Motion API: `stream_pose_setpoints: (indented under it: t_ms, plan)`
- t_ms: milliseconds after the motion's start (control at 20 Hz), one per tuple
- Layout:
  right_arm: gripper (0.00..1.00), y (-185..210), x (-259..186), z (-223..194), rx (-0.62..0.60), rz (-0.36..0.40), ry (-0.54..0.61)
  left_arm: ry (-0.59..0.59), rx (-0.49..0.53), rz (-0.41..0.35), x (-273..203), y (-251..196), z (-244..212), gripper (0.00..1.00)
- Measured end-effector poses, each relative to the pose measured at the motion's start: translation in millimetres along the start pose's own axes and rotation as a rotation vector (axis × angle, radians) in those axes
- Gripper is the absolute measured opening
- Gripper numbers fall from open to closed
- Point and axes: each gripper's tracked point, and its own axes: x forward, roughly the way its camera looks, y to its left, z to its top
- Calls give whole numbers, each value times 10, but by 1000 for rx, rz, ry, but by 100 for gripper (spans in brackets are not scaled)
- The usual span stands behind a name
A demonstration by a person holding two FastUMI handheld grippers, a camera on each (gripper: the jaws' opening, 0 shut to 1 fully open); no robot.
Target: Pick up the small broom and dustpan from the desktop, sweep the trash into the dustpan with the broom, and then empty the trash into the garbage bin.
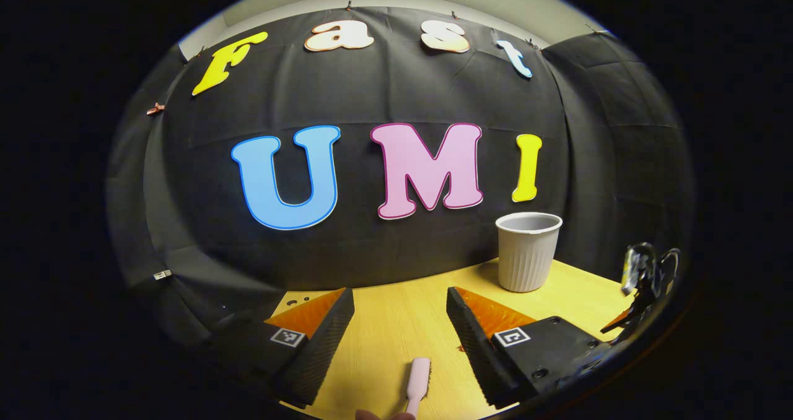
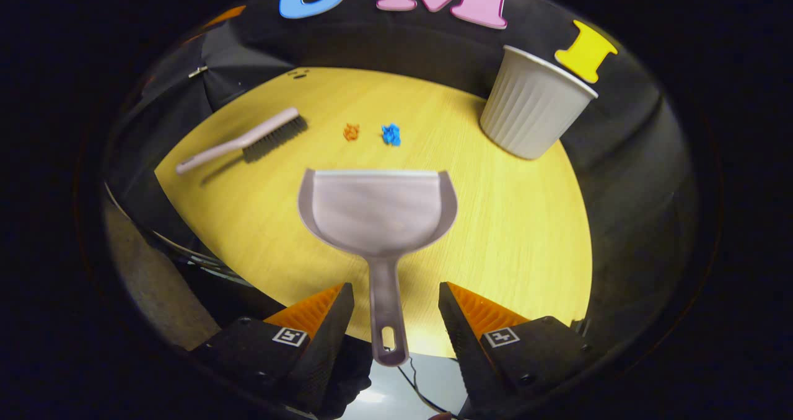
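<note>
A grey dustpan (image 2: 378,206) lies on the yellow table (image 2: 514,234), its mouth toward two bits of trash, one orange (image 2: 351,132) and one blue (image 2: 391,134). Its handle (image 2: 385,311) runs back past the table edge between the fingers of my right gripper (image 2: 395,290), which is open and clear of it on both sides. The small broom (image 2: 248,140) rests at the far left of the table. My left gripper (image 1: 399,302) is open low over the table, with the tip of the pink broom handle (image 1: 417,376) lying between its fingers, untouched.
The ribbed grey garbage bin (image 2: 533,104) stands upright at the back right of the table, also seen as the bin (image 1: 528,251) in the left gripper view. The other gripper (image 1: 644,277) shows at that view's right edge. The black cloth wall closes off the back.
</note>
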Motion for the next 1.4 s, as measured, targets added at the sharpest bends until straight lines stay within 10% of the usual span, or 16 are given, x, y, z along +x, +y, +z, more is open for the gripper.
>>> stream_pose_setpoints:
  t_ms: [750,1000,1400]
  plan:
    - [84,140,688,-35,83,96,204,48,-28,94,-129,340,-254,97]
    - [49,88,714,14,100,81,285,37,-38,96,-94,325,-277,97]
    - [41,157,707,60,-6,109,192,154,-51,120,34,288,-710,97]
